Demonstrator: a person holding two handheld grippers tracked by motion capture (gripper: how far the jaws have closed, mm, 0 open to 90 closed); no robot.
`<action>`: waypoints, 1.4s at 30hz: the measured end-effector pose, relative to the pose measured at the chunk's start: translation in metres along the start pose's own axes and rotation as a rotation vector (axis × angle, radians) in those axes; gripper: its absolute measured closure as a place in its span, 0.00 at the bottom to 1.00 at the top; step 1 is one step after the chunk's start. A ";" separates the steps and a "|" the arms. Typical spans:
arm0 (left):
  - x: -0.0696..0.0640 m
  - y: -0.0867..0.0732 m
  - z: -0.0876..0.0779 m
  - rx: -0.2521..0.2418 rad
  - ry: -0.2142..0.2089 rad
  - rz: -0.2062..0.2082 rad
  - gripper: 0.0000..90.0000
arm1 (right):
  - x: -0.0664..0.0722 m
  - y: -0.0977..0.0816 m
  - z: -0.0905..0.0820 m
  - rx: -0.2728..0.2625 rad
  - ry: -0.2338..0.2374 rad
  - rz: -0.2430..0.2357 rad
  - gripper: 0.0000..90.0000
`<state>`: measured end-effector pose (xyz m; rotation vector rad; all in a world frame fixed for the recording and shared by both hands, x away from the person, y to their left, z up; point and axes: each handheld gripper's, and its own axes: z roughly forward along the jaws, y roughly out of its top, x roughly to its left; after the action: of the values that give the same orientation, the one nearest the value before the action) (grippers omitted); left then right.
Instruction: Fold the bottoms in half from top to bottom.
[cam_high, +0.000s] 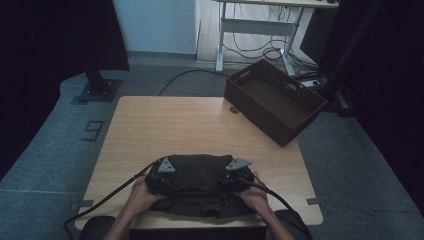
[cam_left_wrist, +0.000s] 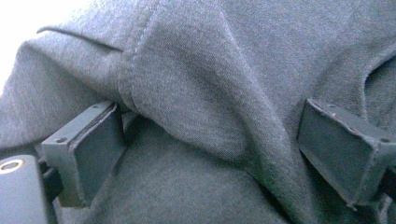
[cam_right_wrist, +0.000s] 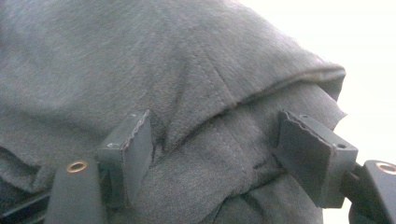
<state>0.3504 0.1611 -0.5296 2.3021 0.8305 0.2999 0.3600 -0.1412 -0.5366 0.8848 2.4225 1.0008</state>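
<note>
Two grippers sit on a dark grey garment (cam_high: 197, 182) bunched at the table's (cam_high: 200, 120) near edge. The left gripper (cam_left_wrist: 210, 154) and right gripper (cam_right_wrist: 215, 154) both stand wide, folds of cloth between unpressed pads. It looks soft, light and limp; I'd pinch a thick seam or hem so it can't slide free.

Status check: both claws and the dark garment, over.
Left claw open, a fold of the dark grey fabric garment between its jaws. Right claw open, also astride a fold. Garment bunched at the wooden table's near edge. Brown woven basket well clear.
</note>
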 end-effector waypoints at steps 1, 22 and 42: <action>0.001 0.003 0.004 -0.005 0.011 -0.015 0.09 | -0.006 0.001 0.003 -0.002 -0.003 0.006 0.30; -0.002 0.000 -0.022 -0.061 -0.008 -0.017 0.15 | -0.011 0.028 -0.042 -0.030 0.166 0.046 0.45; 0.003 -0.027 -0.017 0.055 0.008 0.002 0.15 | 0.020 -0.002 -0.030 0.074 0.171 -0.044 0.75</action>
<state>0.3326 0.1870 -0.5342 2.3542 0.8498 0.2912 0.3283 -0.1440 -0.5198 0.7955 2.6253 1.0143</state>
